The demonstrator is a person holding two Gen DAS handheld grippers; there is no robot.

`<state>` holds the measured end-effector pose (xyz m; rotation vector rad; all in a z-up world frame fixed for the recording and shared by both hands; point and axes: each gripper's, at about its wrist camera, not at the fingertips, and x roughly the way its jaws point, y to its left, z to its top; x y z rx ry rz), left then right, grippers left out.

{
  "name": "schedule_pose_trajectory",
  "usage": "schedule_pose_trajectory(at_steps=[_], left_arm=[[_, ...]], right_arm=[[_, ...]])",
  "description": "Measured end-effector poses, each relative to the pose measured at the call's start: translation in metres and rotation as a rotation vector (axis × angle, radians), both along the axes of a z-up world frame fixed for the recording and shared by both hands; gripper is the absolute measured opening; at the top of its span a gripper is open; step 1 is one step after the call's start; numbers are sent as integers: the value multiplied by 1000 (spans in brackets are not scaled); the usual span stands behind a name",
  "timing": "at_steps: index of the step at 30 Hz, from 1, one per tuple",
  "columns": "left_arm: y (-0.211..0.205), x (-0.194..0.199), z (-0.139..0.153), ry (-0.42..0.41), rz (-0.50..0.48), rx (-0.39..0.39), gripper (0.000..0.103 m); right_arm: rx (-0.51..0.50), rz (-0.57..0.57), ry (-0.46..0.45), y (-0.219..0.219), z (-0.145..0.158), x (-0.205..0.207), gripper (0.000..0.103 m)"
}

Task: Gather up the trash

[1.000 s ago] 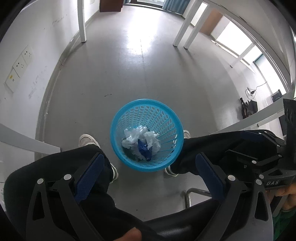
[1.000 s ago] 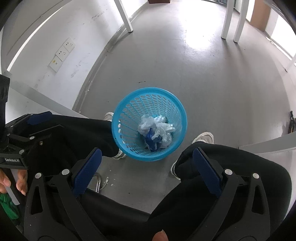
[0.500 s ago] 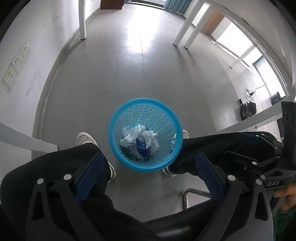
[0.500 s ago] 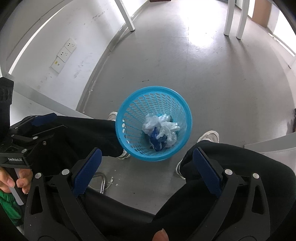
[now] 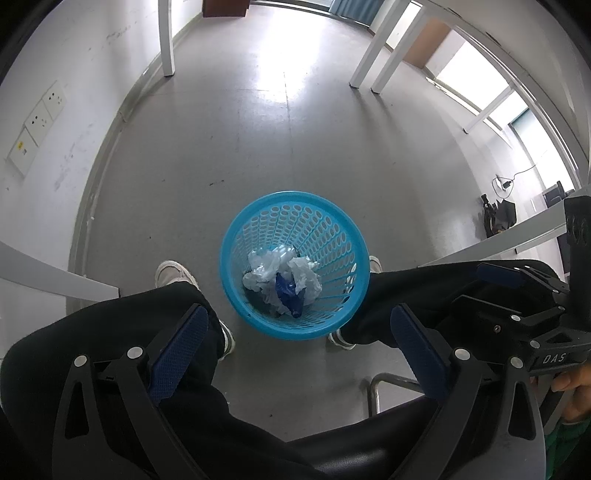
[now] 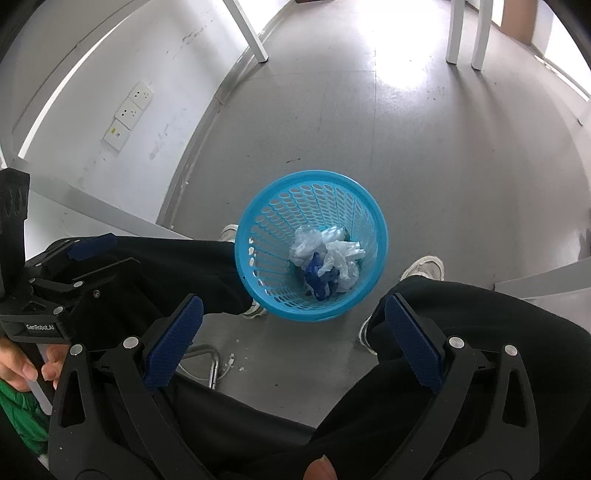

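A blue perforated waste basket stands on the grey floor between the seated person's feet. Inside it lie crumpled white plastic and a dark blue scrap. My left gripper hovers high above the basket, open, nothing between its blue pads. My right gripper is likewise open and empty, its pads spread wide above the person's knees. Each gripper shows at the edge of the other's view.
The person's black-trousered legs and pale shoes flank the basket. A metal chair bar lies below. White table legs stand farther off. A white wall with sockets runs along the left.
Both cameras have drifted slightly, so the basket sits a touch farther away in the left view and more to the right in the right view. Both grippers stay open and empty.
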<state>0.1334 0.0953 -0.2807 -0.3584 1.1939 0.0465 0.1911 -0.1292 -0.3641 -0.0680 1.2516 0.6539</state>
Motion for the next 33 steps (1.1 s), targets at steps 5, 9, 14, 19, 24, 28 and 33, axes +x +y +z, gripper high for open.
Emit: schedule_pose_trajectory(at_steps=[5, 9, 14, 19, 24, 28, 33], left_arm=[[1, 0, -2, 2, 8, -3, 97], [2, 0, -2, 2, 16, 2, 97], [4, -2, -5, 6, 19, -2, 97], [4, -2, -5, 7, 17, -1, 97], [4, -2, -5, 7, 15, -1, 97], [4, -2, -6, 9, 9, 1, 97], [4, -2, -5, 11, 5, 2, 97]], right_arm=[[-1, 3, 3, 2, 1, 1, 94], [0, 3, 5, 0, 1, 2, 94], [-2, 3, 6, 1, 1, 2, 94], [0, 0, 7, 1, 1, 2, 94], [3, -2, 10, 2, 1, 0, 94], [4, -2, 12, 2, 0, 0, 94], [4, -2, 13, 2, -1, 1, 94]])
